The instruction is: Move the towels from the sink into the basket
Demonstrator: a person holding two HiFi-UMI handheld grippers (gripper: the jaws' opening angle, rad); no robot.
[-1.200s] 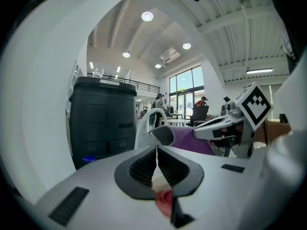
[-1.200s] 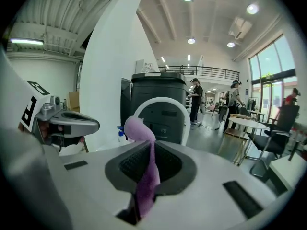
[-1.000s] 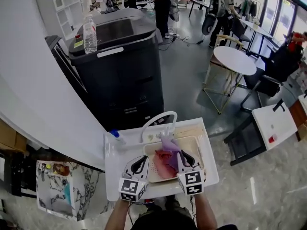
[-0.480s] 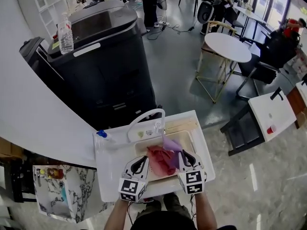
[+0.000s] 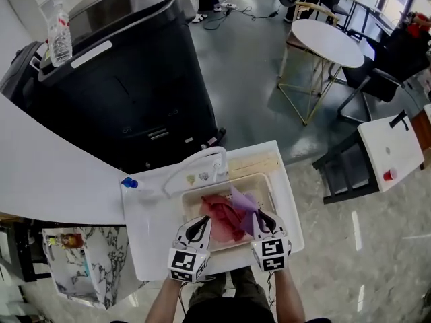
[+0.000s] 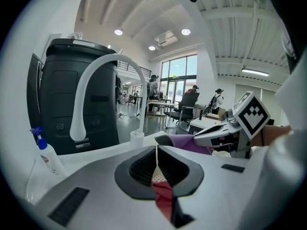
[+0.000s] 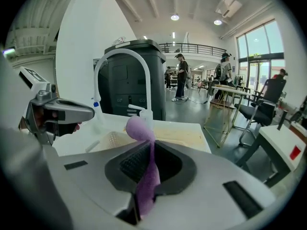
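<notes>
The cream basket [image 5: 267, 182] holds a red towel [image 5: 219, 215] and a purple towel [image 5: 244, 200] (left gripper [image 5: 197, 229] clamps the red, right gripper [image 5: 262, 222] the purple). Both towels sit lower than a second ago.

A: Which towels are there?
B: A crumpled red towel [image 5: 221, 219] in the sink [image 5: 270, 192], and a purple towel [image 5: 244, 204] touching its right side.
A: Loose?
B: No. The left gripper [image 5: 198, 227] pinches the red, the right gripper [image 5: 262, 221] the purple.
</notes>
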